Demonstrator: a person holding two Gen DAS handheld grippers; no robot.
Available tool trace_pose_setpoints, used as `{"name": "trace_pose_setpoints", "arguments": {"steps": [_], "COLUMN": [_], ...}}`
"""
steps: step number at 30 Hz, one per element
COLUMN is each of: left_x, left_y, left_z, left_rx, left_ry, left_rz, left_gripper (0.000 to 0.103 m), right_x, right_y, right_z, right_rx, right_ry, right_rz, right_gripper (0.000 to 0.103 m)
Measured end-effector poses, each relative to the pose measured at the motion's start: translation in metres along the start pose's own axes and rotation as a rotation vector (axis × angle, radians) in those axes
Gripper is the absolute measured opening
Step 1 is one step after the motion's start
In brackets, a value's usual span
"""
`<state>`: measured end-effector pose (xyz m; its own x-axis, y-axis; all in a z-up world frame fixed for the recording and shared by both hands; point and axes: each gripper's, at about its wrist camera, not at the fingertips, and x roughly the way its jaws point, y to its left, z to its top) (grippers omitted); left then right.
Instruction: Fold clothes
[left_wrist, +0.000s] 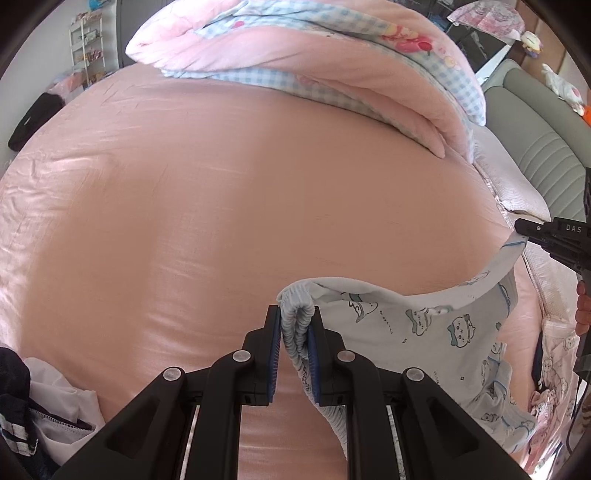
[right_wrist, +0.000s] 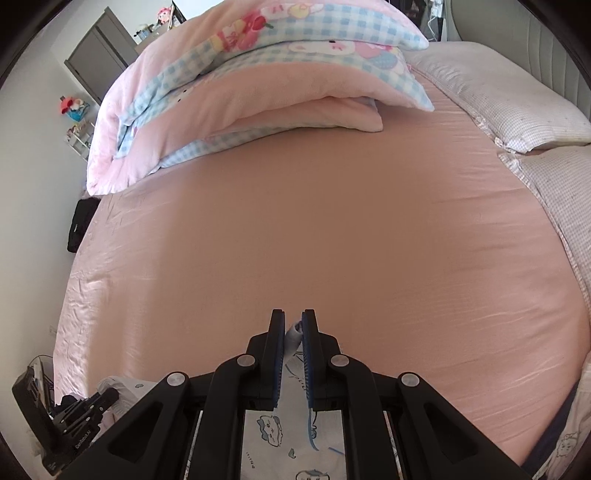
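A white garment (left_wrist: 436, 332) printed with small cartoon animals hangs stretched between both grippers above the pink bed sheet (left_wrist: 221, 206). My left gripper (left_wrist: 295, 325) is shut on its gathered, ribbed elastic edge. In the left wrist view the right gripper (left_wrist: 524, 229) pinches the garment's far corner at the right edge. From the right wrist, my right gripper (right_wrist: 294, 328) is shut on a small bunch of the same white garment (right_wrist: 280, 435), which drops below the fingers. The left gripper (right_wrist: 99, 402) shows at the lower left there.
A folded pink and blue-checked quilt (right_wrist: 258, 92) lies at the far side of the bed. Pillows (right_wrist: 517, 122) sit along the grey headboard (left_wrist: 535, 147). More clothes (left_wrist: 44, 413) are piled at the near left corner. A black bag (right_wrist: 79, 225) rests beside the bed.
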<state>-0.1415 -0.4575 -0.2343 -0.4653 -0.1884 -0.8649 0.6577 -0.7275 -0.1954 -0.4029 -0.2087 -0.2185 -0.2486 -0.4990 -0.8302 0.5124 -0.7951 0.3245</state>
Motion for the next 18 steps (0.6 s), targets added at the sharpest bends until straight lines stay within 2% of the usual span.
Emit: {"name": "trace_pose_setpoints", "arguments": {"steps": [2, 9, 12, 13, 14, 15, 16, 17, 18], "left_x": [0.005, 0.018, 0.028, 0.028, 0.025, 0.021, 0.018, 0.014, 0.011], "left_y": [0.004, 0.000, 0.007, 0.008, 0.008, 0.009, 0.009, 0.009, 0.010], "left_z": [0.005, 0.018, 0.025, 0.026, 0.025, 0.025, 0.024, 0.023, 0.023], "left_rx": [-0.027, -0.006, -0.038, -0.045, -0.051, -0.056, -0.061, -0.066, -0.072], "left_ry": [0.001, 0.004, 0.069, 0.075, 0.070, 0.065, 0.060, 0.055, 0.050], "left_rz": [0.004, 0.037, 0.042, 0.045, 0.041, 0.036, 0.032, 0.028, 0.023], "left_gripper": [0.012, 0.012, 0.015, 0.016, 0.024, 0.040, 0.052, 0.072, 0.076], "right_x": [0.006, 0.025, 0.026, 0.025, 0.024, 0.021, 0.018, 0.015, 0.011], "right_y": [-0.004, -0.019, -0.020, -0.020, -0.019, -0.017, -0.016, -0.014, -0.012], "right_z": [0.007, 0.019, 0.016, 0.015, 0.014, 0.012, 0.009, 0.007, 0.005], "right_rx": [0.003, 0.007, -0.007, -0.015, -0.027, -0.036, -0.039, -0.044, -0.050], "right_ry": [-0.001, -0.006, 0.004, 0.008, 0.012, 0.013, 0.012, 0.011, 0.012], "right_rz": [-0.023, -0.065, -0.067, -0.071, -0.080, -0.082, -0.078, -0.075, -0.076], "right_gripper": [0.007, 0.007, 0.008, 0.013, 0.028, 0.038, 0.054, 0.060, 0.060]}}
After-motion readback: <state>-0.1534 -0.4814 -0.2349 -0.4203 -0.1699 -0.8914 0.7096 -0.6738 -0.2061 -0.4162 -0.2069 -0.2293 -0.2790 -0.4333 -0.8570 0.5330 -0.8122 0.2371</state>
